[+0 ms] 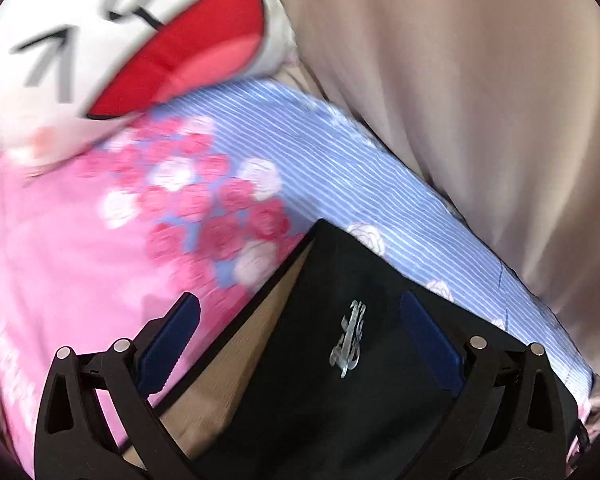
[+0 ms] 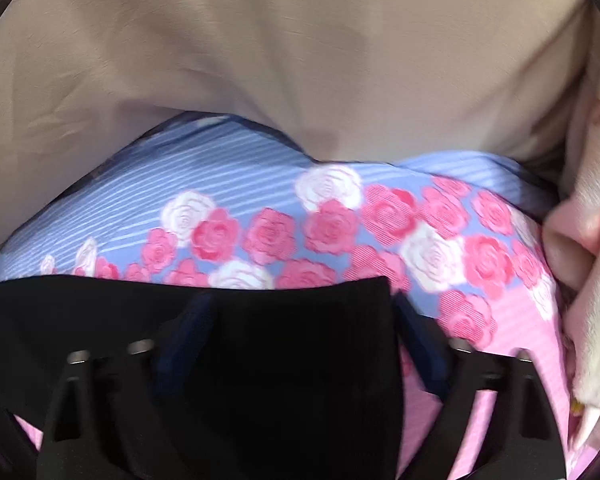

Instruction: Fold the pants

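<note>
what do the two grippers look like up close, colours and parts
Both look alike. The left gripper has black plastic finger frames with triangular cut-outs, round silver pins at the joints, and dark blue pads, one with a toothed edge. The right gripper shows the same black frames, silver pins and blue pads, blurrier. No cables or sleeves visible.

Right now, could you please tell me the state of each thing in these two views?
Pants: black, lying flat on the bedding, a corner between each gripper's fingers.
Left gripper: open, over the pants.
Right gripper: open, over the pants.
Rose sheet: spread under the pants.
Beige cover: rumpled.
Cartoon pillow: lying on the sheet.
</note>
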Demonstrator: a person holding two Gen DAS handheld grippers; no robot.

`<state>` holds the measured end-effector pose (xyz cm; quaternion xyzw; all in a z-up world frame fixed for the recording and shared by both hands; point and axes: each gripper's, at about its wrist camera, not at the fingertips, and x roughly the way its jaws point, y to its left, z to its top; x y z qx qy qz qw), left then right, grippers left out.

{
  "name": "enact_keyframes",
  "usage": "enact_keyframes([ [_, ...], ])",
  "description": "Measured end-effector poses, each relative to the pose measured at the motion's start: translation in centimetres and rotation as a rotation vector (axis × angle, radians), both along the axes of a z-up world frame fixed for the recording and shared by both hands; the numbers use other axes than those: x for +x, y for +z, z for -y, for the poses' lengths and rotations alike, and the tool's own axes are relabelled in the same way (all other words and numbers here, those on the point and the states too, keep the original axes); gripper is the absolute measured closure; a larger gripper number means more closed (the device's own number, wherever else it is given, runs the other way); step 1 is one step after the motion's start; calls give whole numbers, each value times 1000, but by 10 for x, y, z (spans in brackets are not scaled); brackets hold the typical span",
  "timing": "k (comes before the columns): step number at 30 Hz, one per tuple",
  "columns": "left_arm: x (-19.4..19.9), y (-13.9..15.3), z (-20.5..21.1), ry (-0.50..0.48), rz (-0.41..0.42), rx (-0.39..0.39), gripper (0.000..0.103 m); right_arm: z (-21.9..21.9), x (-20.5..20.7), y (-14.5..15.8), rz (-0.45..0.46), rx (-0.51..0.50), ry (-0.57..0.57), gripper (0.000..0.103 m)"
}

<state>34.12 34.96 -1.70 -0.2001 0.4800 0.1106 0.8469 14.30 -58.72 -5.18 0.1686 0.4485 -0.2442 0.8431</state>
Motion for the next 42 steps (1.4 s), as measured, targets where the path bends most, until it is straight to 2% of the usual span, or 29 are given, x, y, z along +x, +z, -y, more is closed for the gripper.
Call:
enact_keyframes([
  [1,8,-5,3,-35,-21,-2,5,-3,1,2,-3,-5,2,35],
  [2,22,-14,13,-110,-64,12,5,-4,0,4,-2,-1,4,41],
  [3,29,-20,21,-155,-89,19,10,-5,-1,6,5,9,8,56],
  [4,35,-25,29,-199,-109,31,22,-6,-3,9,15,32,10,81],
  [5,39,-28,38,-220,-125,79,33,-7,-4,13,20,35,8,88],
  [6,41,-25,44,-222,-121,128,61,-7,-5,17,25,31,5,90],
  [7,42,-21,46,-214,-124,133,80,-9,-9,22,33,32,5,91],
  [8,43,-19,47,-209,-128,96,84,-11,-13,27,44,35,6,92],
  [10,37,-5,42,-159,-92,32,85,-18,-23,41,84,41,11,93],
  [14,-8,48,46,-182,38,-2,86,-33,-59,76,173,21,45,93],
  [18,-71,93,33,-233,165,-40,86,-47,-112,114,279,-6,104,94],
  [20,-118,120,32,-268,226,-47,86,-52,-132,125,306,-22,123,94],
  [24,-195,136,25,-311,281,-25,85,-71,-197,128,352,-50,176,94],
  [27,-241,121,15,-302,260,-12,85,-87,-240,111,329,-54,198,94],
  [31,-275,70,-15,-213,151,-14,81,-95,-286,64,227,0,169,93],
  [32,-277,52,-22,-182,102,9,77,-95,-291,54,204,14,156,92],
  [34,-283,24,-28,-117,8,78,77,-96,-305,34,144,33,120,91],
  [35,-288,17,-30,-90,-13,115,76,-93,-310,27,125,52,106,91],
  [37,-301,19,-32,-57,-7,148,60,-89,-329,23,119,69,56,88],
  [38,-310,25,-29,-54,19,133,38,-87,-338,24,133,74,35,86],
  [39,-320,34,-27,-55,60,109,17,-85,-347,28,161,82,8,76],
  [40,-326,47,-25,-54,110,83,10,-82,-358,37,209,88,-28,64],
  [42,-331,62,-21,-64,165,36,7,-81,-369,53,297,98,-64,50],
])
